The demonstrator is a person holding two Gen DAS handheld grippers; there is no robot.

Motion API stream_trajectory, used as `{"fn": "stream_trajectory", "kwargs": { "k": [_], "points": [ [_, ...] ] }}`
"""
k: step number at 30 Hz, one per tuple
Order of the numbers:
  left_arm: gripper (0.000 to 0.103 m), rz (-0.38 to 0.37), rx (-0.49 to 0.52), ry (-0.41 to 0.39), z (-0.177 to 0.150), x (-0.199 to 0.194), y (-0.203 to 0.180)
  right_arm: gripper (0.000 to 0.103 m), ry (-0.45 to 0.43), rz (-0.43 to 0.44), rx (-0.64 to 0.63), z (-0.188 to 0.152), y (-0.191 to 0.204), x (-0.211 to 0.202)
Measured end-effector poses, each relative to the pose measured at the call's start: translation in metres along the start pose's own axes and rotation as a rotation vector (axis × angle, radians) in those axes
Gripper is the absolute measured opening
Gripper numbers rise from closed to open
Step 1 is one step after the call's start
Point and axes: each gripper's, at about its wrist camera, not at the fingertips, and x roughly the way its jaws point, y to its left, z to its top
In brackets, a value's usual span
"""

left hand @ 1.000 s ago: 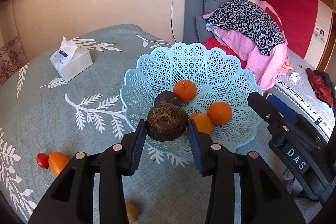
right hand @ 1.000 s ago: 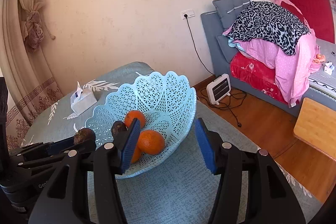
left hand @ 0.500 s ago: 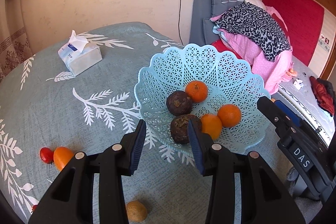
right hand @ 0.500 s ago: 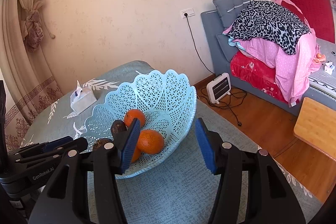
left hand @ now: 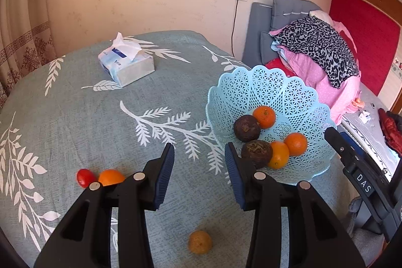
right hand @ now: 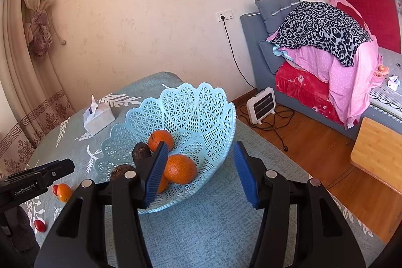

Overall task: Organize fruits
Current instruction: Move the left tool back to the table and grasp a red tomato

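A light blue lattice basket [left hand: 271,89] stands at the table's right side. It holds three oranges [left hand: 263,116] and two dark brown fruits; one [left hand: 257,153] lies by the near rim and the other [left hand: 246,128] behind it. My left gripper [left hand: 199,155] hovers open and empty over the tablecloth, just left of the basket. Loose on the cloth lie a red tomato [left hand: 85,177], a small orange fruit [left hand: 110,177] and a yellowish fruit [left hand: 200,241]. My right gripper [right hand: 201,150] stands open and empty at the near rim of the basket [right hand: 191,104].
A tissue pack [left hand: 125,65] lies at the back of the table. Another red tomato [right hand: 39,225] rests near the table's left edge. Beyond the table are a bed piled with clothes [right hand: 324,42], a small heater [right hand: 261,104] with cables, and a wooden stool [right hand: 377,152].
My left gripper let the dark fruit go into the basket, then drew back to the left and slightly up. The right gripper has not moved.
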Motion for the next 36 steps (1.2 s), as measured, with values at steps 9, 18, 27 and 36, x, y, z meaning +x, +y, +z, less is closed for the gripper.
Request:
{"fn": "stream_trajectory", "kwargs": {
  "k": [9,18,27,36],
  "points": [
    [0.042,0.066,-0.089,-0.002,-0.003,-0.011,0.045,0.056,0.0,-0.003,-0.007,-0.001,-0.001,-0.002],
    [0.042,0.149,-0.211,0.003,0.001,-0.024,0.097,0.056,0.002,-0.007,-0.015,-0.001,-0.001,-0.001],
    [0.042,0.207,-0.281,0.069,-0.015,-0.014,0.128,0.056,0.003,-0.009,-0.017,-0.001,-0.001,-0.002],
    [0.041,0.23,-0.33,0.144,-0.03,0.015,0.141,0.056,0.004,-0.012,-0.022,-0.001,-0.001,-0.002]
  ]
}}
